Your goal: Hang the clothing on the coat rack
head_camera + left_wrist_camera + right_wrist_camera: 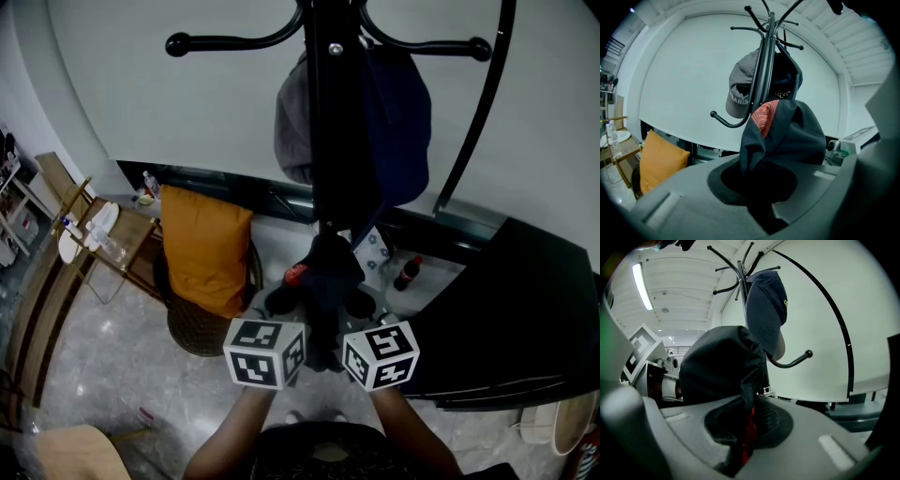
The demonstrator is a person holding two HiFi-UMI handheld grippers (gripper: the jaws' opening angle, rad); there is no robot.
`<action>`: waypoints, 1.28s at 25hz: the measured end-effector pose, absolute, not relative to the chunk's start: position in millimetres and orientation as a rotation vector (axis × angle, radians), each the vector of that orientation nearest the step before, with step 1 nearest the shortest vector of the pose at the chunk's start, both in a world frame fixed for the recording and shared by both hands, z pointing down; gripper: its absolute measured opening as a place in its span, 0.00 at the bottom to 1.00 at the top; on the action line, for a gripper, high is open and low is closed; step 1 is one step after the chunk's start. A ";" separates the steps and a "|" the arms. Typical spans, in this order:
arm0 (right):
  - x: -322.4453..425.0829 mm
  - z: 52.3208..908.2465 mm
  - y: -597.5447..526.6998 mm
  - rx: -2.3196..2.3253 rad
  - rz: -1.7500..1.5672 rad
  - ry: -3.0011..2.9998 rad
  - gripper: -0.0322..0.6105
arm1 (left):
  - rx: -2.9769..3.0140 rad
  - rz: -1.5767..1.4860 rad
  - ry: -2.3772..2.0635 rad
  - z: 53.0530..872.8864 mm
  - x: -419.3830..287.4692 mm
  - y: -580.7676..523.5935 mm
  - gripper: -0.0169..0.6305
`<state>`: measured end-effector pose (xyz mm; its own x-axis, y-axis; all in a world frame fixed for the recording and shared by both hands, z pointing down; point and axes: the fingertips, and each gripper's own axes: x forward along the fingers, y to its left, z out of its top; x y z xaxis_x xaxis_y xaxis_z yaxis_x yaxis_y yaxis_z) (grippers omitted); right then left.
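Note:
A dark garment [328,272] with a red lining is bunched between my two grippers, just in front of the black coat rack pole [328,112]. My left gripper [291,302] is shut on its left side, where the red lining shows on the garment [787,136]. My right gripper [361,305] is shut on the other side of the garment [724,366], and a red strip runs down between the jaws. On the rack hang a grey cap [292,122] and a navy cap [398,122]. A curved lower hook [792,363] stands bare beside the navy cap [766,310].
An orange cushion [204,248] rests on a wicker chair to the left of the rack. A small wooden side table [103,234] with bottles stands further left. A dark bottle [407,273] sits on the floor. A black curved rod [478,112] and black furniture [525,309] are at right.

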<state>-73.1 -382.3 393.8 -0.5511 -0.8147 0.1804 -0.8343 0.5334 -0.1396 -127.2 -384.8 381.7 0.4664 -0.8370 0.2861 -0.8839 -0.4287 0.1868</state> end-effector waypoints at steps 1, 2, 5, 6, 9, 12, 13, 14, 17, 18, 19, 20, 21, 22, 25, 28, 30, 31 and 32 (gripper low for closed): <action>-73.0 394.8 -382.7 1.437 0.320 -2.666 0.08 | 2.409 0.216 -1.463 382.8 -127.0 -385.2 0.08; -72.9 395.8 -383.0 1.436 0.320 -2.664 0.08 | 2.407 0.219 -1.463 384.1 -126.9 -385.5 0.08; -72.6 398.3 -383.5 1.433 0.323 -2.658 0.08 | 2.400 0.229 -1.463 387.7 -126.8 -385.8 0.08; -72.4 398.7 -383.5 1.432 0.324 -2.657 0.08 | 2.398 0.231 -1.463 388.4 -126.8 -385.8 0.08; -71.9 400.3 -383.9 1.431 0.324 -2.655 0.08 | 2.393 0.237 -1.465 390.6 -127.1 -385.9 0.08; -71.4 402.3 -384.7 1.432 0.325 -2.653 0.08 | 2.391 0.243 -1.466 393.2 -127.1 -386.6 0.08; -71.7 403.1 -384.6 1.430 0.327 -2.652 0.08 | 2.390 0.245 -1.467 394.0 -127.3 -386.5 0.08; -72.1 404.1 -384.5 1.428 0.330 -2.651 0.08 | 2.389 0.247 -1.468 395.0 -127.7 -386.4 0.08; -73.5 407.4 -384.8 1.416 0.333 -2.645 0.08 | 2.383 0.253 -1.473 398.4 -128.7 -387.2 0.08; -74.0 408.6 -385.1 1.412 0.334 -2.643 0.08 | 2.379 0.256 -1.474 399.8 -129.1 -387.6 0.08; -74.3 410.0 -385.1 1.409 0.335 -2.641 0.08 | 2.376 0.259 -1.475 401.3 -129.3 -387.8 0.08; -74.4 411.6 -385.1 1.406 0.338 -2.639 0.08 | 2.373 0.262 -1.476 403.0 -129.3 -387.8 0.08; -74.3 413.3 -385.1 1.404 0.341 -2.637 0.08 | 2.369 0.266 -1.476 404.9 -129.4 -387.8 0.08; -74.3 415.1 -385.2 1.401 0.345 -2.634 0.08 | 2.364 0.269 -1.476 406.9 -129.7 -388.0 0.08; -73.9 419.5 -386.0 1.393 0.355 -2.626 0.08 | 2.350 0.279 -1.480 411.8 -130.9 -389.0 0.08; -73.3 422.5 -386.7 1.386 0.362 -2.624 0.08 | 2.341 0.284 -1.482 415.0 -130.8 -389.8 0.08; -73.8 424.1 -387.0 1.379 0.365 -2.625 0.08 | 2.338 0.286 -1.483 416.5 -130.4 -390.2 0.08; -74.0 424.9 -387.1 1.376 0.365 -2.626 0.08 | 2.337 0.287 -1.484 417.3 -130.1 -390.4 0.08; -74.1 425.6 -387.2 1.372 0.365 -2.626 0.08 | 2.336 0.288 -1.484 417.9 -129.9 -390.5 0.08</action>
<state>-74.1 -387.2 425.6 -0.5678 -0.7848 0.2485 -0.8228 0.5502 -0.1423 -129.9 -390.5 417.9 0.4287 -0.8305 0.3556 -0.9033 -0.3855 0.1884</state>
